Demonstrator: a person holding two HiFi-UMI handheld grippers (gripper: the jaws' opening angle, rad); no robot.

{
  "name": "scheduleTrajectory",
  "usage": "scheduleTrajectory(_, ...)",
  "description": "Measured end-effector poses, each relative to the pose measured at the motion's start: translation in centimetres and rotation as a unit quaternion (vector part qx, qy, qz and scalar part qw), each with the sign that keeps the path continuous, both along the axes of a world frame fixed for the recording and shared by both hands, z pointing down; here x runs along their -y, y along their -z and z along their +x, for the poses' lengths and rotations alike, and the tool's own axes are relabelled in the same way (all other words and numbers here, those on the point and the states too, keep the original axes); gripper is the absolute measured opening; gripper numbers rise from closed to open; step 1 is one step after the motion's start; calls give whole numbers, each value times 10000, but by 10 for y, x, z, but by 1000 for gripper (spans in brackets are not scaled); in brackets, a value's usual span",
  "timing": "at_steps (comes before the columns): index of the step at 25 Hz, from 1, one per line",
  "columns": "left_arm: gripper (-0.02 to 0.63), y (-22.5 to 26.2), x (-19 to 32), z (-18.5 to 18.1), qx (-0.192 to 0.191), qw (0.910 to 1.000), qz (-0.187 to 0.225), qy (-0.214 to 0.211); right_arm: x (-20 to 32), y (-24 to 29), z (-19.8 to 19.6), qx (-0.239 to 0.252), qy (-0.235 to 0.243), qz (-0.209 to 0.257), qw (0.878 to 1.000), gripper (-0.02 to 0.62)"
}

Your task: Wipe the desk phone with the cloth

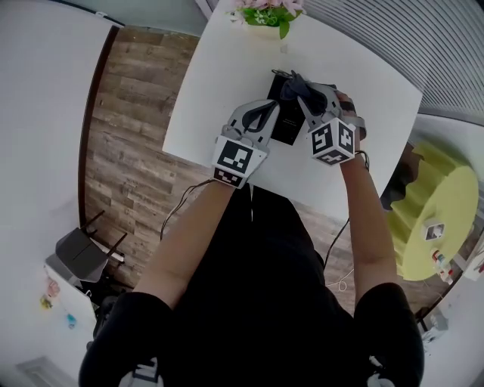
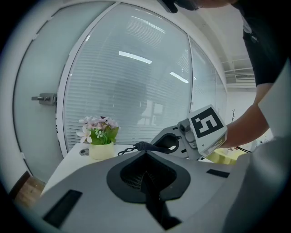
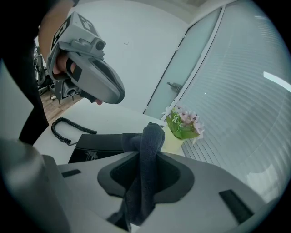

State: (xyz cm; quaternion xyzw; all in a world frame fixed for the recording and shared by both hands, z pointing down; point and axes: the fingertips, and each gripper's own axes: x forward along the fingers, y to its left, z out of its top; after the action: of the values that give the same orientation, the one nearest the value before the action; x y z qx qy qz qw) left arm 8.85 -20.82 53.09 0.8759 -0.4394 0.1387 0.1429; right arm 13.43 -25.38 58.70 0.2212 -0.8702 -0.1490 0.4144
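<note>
A black desk phone [image 1: 290,125] lies on the white table [image 1: 219,83]; in the right gripper view the phone [image 3: 97,144] sits just ahead to the left, its coiled cord [image 3: 63,129] beside it. My right gripper [image 1: 300,85] is shut on a dark grey cloth [image 3: 146,164], which hangs folded over the jaw tips above the phone's far end. My left gripper [image 1: 265,108] hovers over the phone's left side, jaws shut on nothing. The left gripper view shows the right gripper [image 2: 200,132] and the cloth [image 2: 144,146].
A pot of pink flowers [image 1: 266,15] stands at the table's far edge, close behind the phone. A glass wall with blinds [image 2: 136,86] is beyond it. Wood floor [image 1: 132,136] lies left of the table, a yellow-green seat [image 1: 439,212] to the right.
</note>
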Motion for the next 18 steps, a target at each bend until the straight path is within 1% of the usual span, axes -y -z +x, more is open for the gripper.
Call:
scheduleTrajectory(4, 9, -9, 7, 2, 23, 10000, -77, -56, 6, -15, -2, -71, 10, -94, 9999, 109)
scheduleTrajectory(8, 9, -16, 7, 0, 30, 9998, -168, -108, 3, -18, -3, 91, -91, -254, 9996, 109)
scheduleTrajectory(18, 9, -24, -5, 5, 49, 9991, -297, -298, -37, -37, -6, 116, -42, -629, 9979, 109)
